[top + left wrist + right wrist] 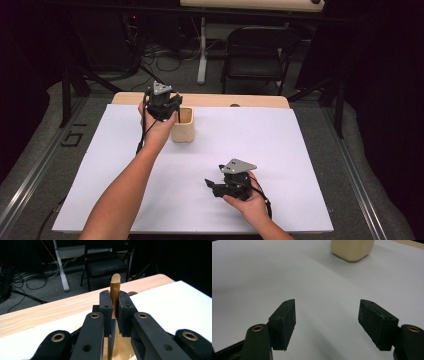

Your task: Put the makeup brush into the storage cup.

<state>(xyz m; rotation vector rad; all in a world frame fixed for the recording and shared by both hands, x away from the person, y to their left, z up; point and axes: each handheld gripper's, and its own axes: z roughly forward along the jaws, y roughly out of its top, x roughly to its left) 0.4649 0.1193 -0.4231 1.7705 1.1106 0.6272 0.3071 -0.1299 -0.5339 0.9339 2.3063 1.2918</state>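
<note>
While a white sheet (280,150) covers the wooden table (210,99), a dark room with a folding chair (256,52) and floor cables (160,59) lies behind. A gold stick (115,293) is clamped by the left gripper (114,308) above a cream cup (183,125). The right gripper (327,322) is held wide apart, nearer, over bare sheet.

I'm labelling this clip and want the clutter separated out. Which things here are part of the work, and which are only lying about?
In the job:
- left gripper, shut on a slim gold stick with a pale tip
- cream square holder below it
- right gripper, open over the white sheet

Lying about:
- black folding chair
- floor cables
</note>
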